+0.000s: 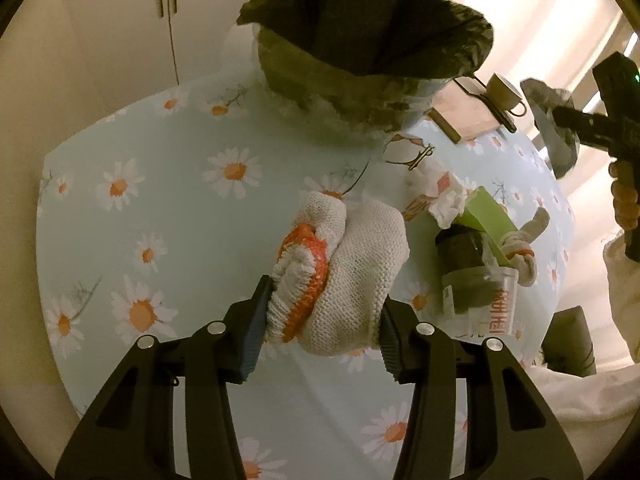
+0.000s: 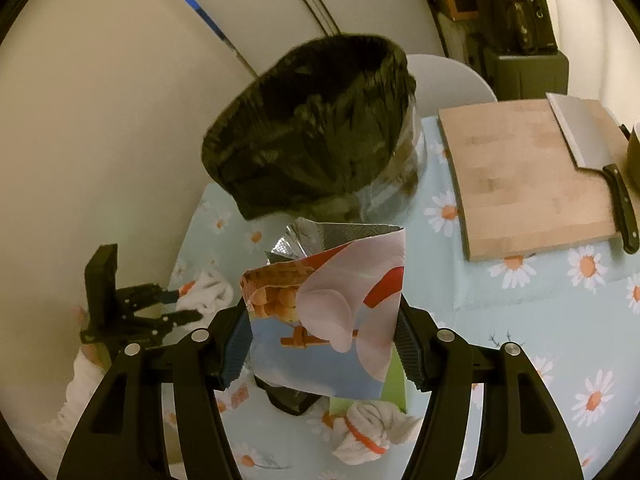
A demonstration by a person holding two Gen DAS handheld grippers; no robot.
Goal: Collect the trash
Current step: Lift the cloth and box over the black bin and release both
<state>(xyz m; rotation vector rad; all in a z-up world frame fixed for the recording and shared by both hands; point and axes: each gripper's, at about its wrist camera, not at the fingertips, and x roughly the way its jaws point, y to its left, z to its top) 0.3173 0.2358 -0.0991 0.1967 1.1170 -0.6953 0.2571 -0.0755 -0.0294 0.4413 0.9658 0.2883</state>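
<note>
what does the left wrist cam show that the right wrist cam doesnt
Only the left wrist view: the left hand-held gripper shut on a white and orange glove seen close, a cup, and a dark-lidded jar.

Only the right wrist view: the printed snack bag close up in the right hand-held gripper, and a cleaver on the cutting board.

Both: the black-lined trash bin, the daisy tablecloth, a green box.

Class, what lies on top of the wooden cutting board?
On the wooden cutting board rests a steel cleaver, its black handle overhanging the edge. Whatever lies beneath the blade is hidden.
</note>
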